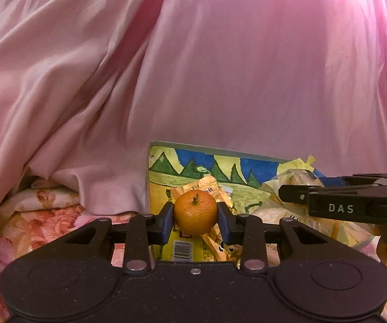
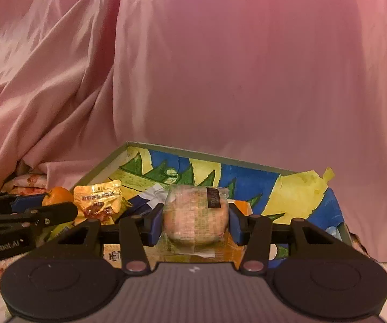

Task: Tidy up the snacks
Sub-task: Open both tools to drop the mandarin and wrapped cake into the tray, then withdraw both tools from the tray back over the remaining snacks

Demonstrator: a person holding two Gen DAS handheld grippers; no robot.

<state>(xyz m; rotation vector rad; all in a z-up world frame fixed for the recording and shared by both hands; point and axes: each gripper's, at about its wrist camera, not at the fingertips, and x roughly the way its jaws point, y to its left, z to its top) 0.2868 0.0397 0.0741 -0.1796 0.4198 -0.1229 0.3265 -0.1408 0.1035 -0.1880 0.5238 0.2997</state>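
The left gripper [image 1: 195, 216] has its jaws clamped on a tangerine [image 1: 195, 212], stem up, low in the centre of the left wrist view; the right gripper [image 2: 195, 219] has its jaws clamped on a wrapped pastry [image 2: 195, 216], low centre of the right wrist view. Both snacks hang over a shallow box [image 2: 107, 164] with a painted blue, green and yellow lining, where other snacks already lie, among them a gold packet [image 2: 98, 196] at the lower left of the right view. The step in hand looks like carrying each snack to its place in or out of the box. To do it well, I would keep the squeeze light, since the pastry is soft and its wrapper can slip, and the fruit bruises. The two grippers sit close, each showing at the edge of the other's view, so they should part or take turns rather than cross. Each snack should come down onto bare lining, not onto a packet, before the jaws let go, or the round tangerine may roll. The box rests on a bed with a floral cover [image 1: 40, 215] at the lower left, a soft and uneven base. A pink sheet [image 1: 193, 67] drapes behind and fills the upper frame, bright light at the upper right.
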